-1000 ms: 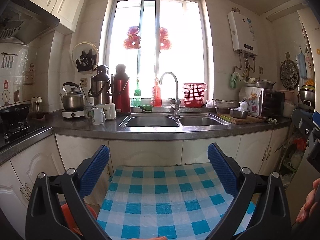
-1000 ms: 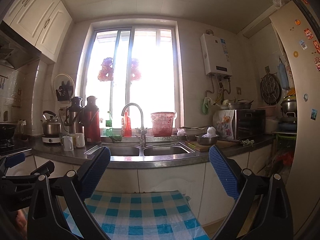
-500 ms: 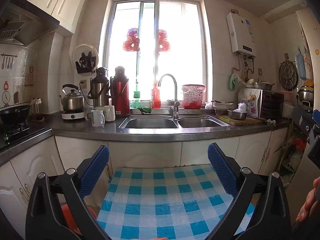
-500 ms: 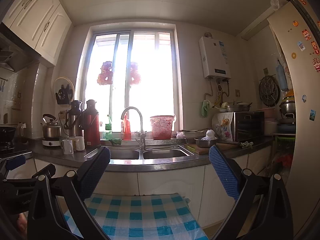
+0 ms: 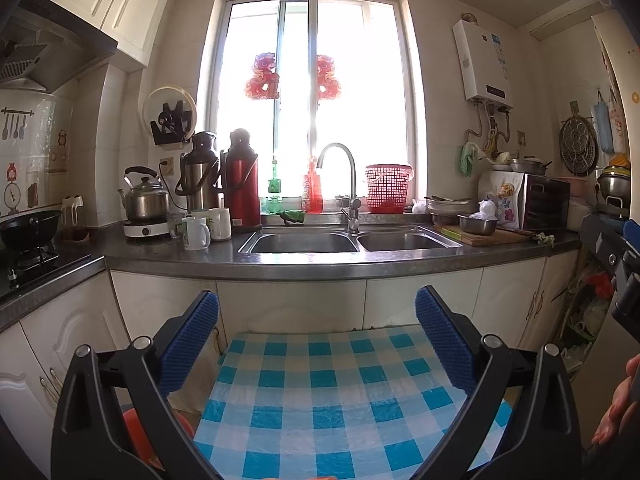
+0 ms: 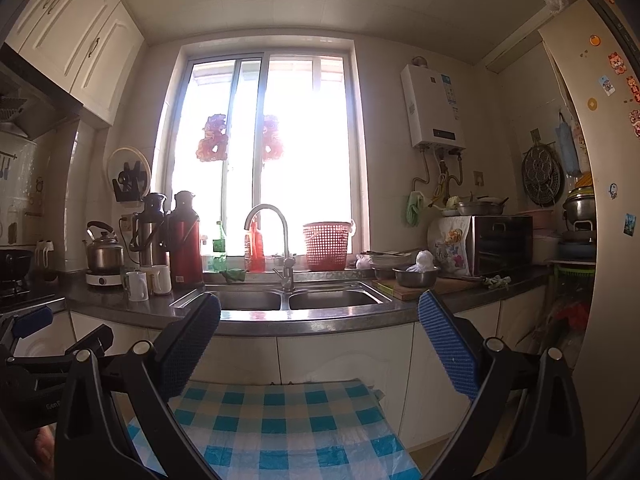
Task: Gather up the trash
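Observation:
My left gripper [image 5: 318,320] is open and empty, held above a small table with a blue-and-white checked cloth [image 5: 328,396]. My right gripper [image 6: 320,322] is open and empty, above the same cloth [image 6: 276,424]. Both point at the kitchen counter. On the counter right of the sink lie a white knotted plastic bag in a steel bowl [image 5: 486,210], also in the right wrist view [image 6: 424,260], and green scraps [image 6: 496,281]. A green rag [image 5: 292,216] lies behind the sink. No trash lies on the checked cloth.
A dark counter [image 5: 320,258] holds a double sink [image 5: 348,240], tap, white mugs [image 5: 196,232], thermoses, kettle, red basket [image 5: 388,194], cutting board and toaster oven. A stove with a pan [image 5: 28,232] is at left. Something orange [image 5: 136,432] sits low left. A fridge [image 6: 600,200] stands at right.
Both views have tilted upward a little: the counter and sink sit lower in frame and less of the checked cloth shows. Both grippers stay open and empty.

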Demonstrator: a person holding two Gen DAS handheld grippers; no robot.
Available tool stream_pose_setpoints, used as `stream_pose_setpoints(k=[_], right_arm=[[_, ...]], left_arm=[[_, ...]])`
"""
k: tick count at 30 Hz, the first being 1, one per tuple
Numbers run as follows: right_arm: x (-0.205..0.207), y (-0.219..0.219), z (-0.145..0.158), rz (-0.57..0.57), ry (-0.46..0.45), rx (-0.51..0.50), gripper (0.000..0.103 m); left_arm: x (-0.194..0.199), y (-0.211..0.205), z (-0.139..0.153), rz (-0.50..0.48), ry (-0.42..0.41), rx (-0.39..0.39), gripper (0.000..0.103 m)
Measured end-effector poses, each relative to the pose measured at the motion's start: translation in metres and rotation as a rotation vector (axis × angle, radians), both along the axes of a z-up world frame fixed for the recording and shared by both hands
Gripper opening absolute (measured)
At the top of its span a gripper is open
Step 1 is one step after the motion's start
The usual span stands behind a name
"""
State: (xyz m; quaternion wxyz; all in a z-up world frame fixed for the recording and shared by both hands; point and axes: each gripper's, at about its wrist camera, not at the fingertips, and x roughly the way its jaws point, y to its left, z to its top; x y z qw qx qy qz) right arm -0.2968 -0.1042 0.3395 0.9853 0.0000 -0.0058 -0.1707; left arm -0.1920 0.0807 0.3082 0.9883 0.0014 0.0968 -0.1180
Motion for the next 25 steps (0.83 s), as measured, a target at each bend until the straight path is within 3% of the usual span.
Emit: stream_pose_setpoints(k=[8,13,19,25], right_arm=[[0.027,-0.006,-0.023,0.013,0.059,0.015,0.098],[0.053,-0.019,-0.051,0.026,0.136,0.049,0.098],[0.103,-0.051,-0.122,0.059,0.32,0.181,0.098],[0.158,-0.081,-0.222,0.04,0.58,0.291,0.098]], left_arm=[[0.027,-0.007,-0.02,0.005,0.049,0.019,0.099],[0.05,-0.017,-0.051,-0.018,0.113,0.025,0.099],[0.096,-0.045,-0.13,0.014,0.299,0.085,0.099],[0.143,-0.076,-0.225,0.053,0.515,0.154,0.099]])
